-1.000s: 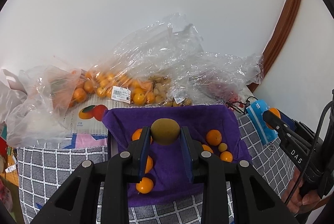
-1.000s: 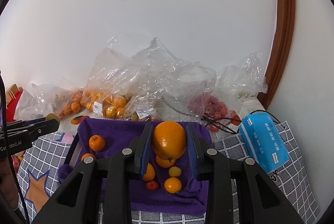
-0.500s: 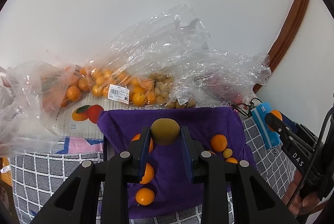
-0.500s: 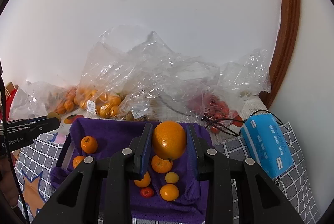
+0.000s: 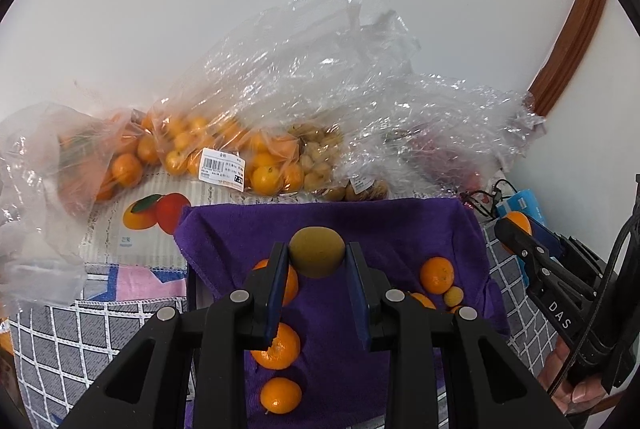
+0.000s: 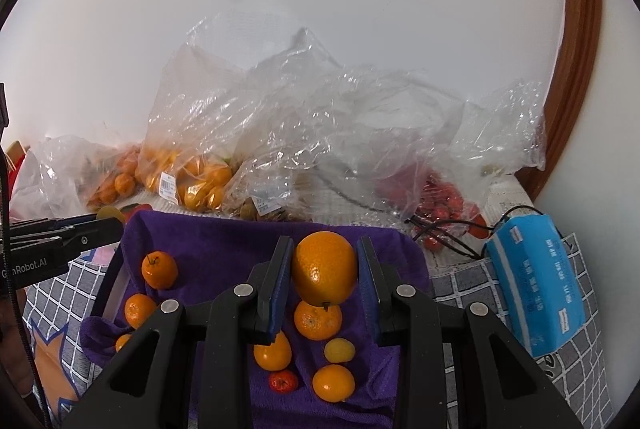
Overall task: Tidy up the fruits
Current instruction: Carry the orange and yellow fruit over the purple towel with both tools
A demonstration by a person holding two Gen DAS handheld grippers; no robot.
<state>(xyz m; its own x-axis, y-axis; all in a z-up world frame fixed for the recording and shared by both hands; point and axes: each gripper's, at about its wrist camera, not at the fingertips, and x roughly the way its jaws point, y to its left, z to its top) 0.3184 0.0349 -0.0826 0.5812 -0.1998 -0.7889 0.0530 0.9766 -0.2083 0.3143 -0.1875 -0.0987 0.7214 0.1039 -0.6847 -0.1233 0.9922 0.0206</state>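
Against white wall and purple-cloth-lined tray (image 6: 208, 233), left gripper (image 5: 317, 259) jaws clamp the soft, bruisable olive-green kiwi (image 5: 317, 251), right gripper (image 6: 323, 269) jaws the firm round orange (image 6: 324, 267); grip both mid-body, lightly.

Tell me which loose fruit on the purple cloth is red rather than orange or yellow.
The small red fruit near the front edge of the purple cloth, just left of an orange. The other loose fruits there are orange or yellow.

Olive-brown kiwi (image 5: 317, 256), bright orange orange (image 6: 324, 273), a deep purple cloth (image 6: 224, 245), grey tablecloth (image 6: 576, 269) gridded in white, and a sky-blue tissue pack (image 6: 536, 281).
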